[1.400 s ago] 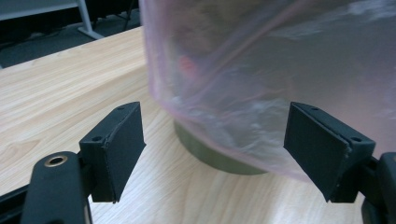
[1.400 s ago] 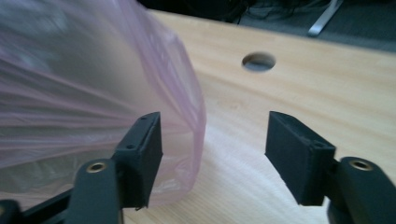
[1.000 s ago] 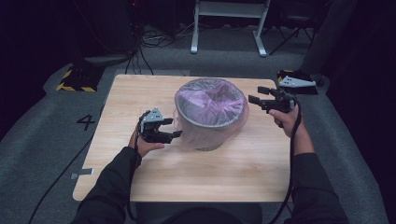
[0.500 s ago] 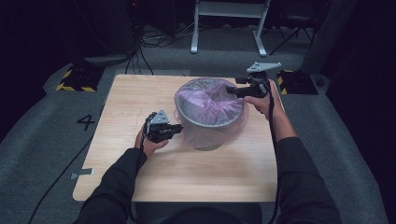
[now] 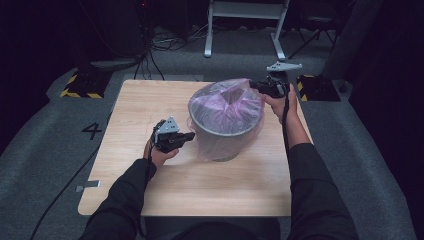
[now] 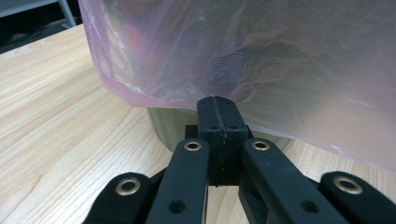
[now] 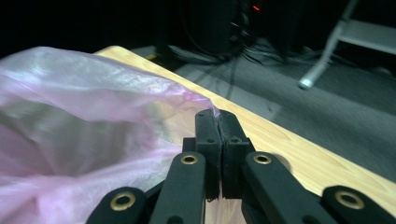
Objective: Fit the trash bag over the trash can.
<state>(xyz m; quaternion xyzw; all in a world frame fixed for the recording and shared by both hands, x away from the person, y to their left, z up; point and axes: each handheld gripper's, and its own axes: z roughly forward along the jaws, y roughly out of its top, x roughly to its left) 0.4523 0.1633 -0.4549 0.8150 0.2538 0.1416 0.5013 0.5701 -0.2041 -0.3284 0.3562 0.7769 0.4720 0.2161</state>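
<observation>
Both our grippers pinch the pink plastic bag [image 5: 227, 107] that lines the grey bucket [image 5: 222, 142].

The bag is draped over the bucket's rim and hangs down its outer wall, and the bucket stands on the wooden table [image 5: 150, 100], a little right of the middle and toward the far edge. Our left gripper [image 5: 191, 136] reaches in level from the near left side, its jaws just closed and pressed together on the hanging lower edge of the film [image 6: 243, 60], just above the tabletop. Our right gripper [image 5: 253, 85] sits at the far right of the rim, its jaws just closed and clenched on a corner of the bag [image 7: 93, 107] that is pulled up into a point. Beyond the table we see grey floor [image 5: 55, 135] and a white metal stand [image 5: 245, 25].
</observation>
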